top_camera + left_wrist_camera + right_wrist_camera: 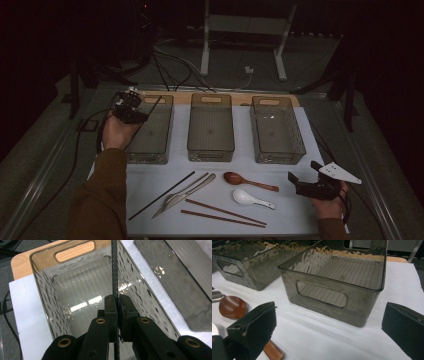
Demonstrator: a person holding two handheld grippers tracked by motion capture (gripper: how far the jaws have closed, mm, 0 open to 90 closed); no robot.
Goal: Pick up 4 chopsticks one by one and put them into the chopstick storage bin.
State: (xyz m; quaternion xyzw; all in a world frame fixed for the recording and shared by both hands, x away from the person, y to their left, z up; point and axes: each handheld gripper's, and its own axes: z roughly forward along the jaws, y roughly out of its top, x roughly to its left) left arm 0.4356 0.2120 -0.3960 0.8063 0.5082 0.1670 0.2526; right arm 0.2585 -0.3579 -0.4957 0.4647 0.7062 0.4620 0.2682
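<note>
So one black chopstick [114, 270] is clamped tight in the left gripper [131, 114] and is held over the left bin [150, 145], with its tip poking toward the far end, so the drop into that bin looks about to be made but isn't done yet. All three bins are seen empty. Everything else is left on the white mat [150, 185]: a second black chopstick [162, 195], a pair of metal pieces [187, 192], two brown chopsticks [225, 214], a wooden spoon [247, 181] and a white spoon [250, 198]. So most of the sorting is judged to be ahead. The right gripper [304, 176] is parked by the right bin [332, 290], jaws spread wide, nothing held. No brand, label or writing can be made out anywhere.
</note>
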